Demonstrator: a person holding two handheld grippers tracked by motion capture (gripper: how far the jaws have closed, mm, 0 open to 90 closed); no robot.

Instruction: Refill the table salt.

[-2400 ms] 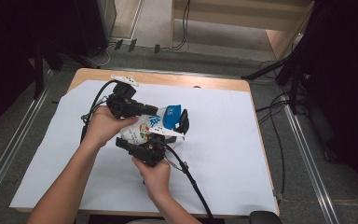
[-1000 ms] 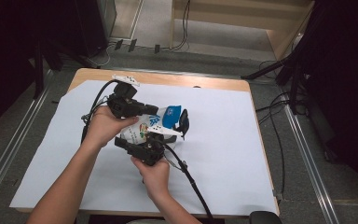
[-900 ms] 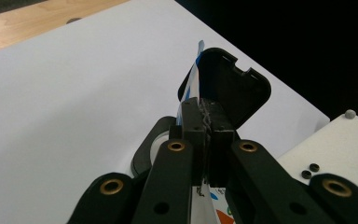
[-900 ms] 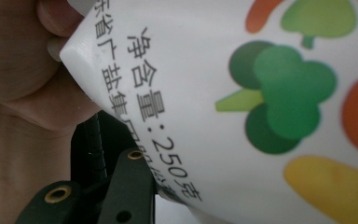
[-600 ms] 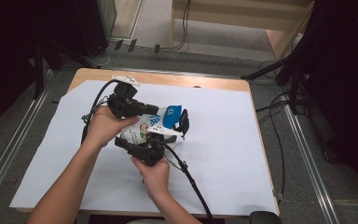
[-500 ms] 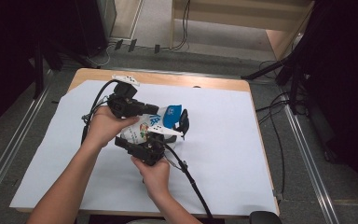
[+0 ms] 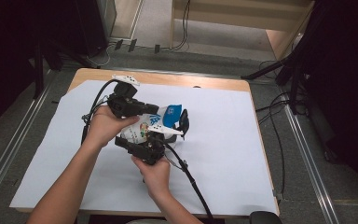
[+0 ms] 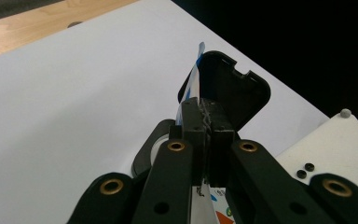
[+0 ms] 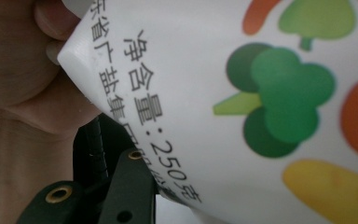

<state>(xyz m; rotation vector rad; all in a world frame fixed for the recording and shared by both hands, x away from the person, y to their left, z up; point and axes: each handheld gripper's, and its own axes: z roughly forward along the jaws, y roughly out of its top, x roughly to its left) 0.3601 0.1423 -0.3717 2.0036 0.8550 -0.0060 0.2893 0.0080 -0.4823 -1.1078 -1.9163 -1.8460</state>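
Observation:
A white bag (image 7: pixel 142 128) printed with vegetables and topped in blue is held up over the table between both hands. My left gripper (image 7: pixel 154 110) reaches in from the left; in the left gripper view it (image 8: pixel 205 109) is shut on the bag's thin blue-and-white edge (image 8: pixel 193 77). Below the bag is my right gripper (image 7: pixel 179 128), with one black finger (image 7: pixel 184 122) standing beside the blue top. In the right gripper view the bag (image 9: pixel 242 102) lies right against the camera. It covers one jaw, and one finger (image 9: pixel 128 186) shows at the lower left.
A white sheet (image 7: pixel 223 140) covers the wooden table (image 7: pixel 191 81). Black cables (image 7: pixel 191 179) trail from both grippers towards the person. Metal rails and floor cables run beside the table. The person's fingers (image 9: pixel 18 70) sit behind the bag.

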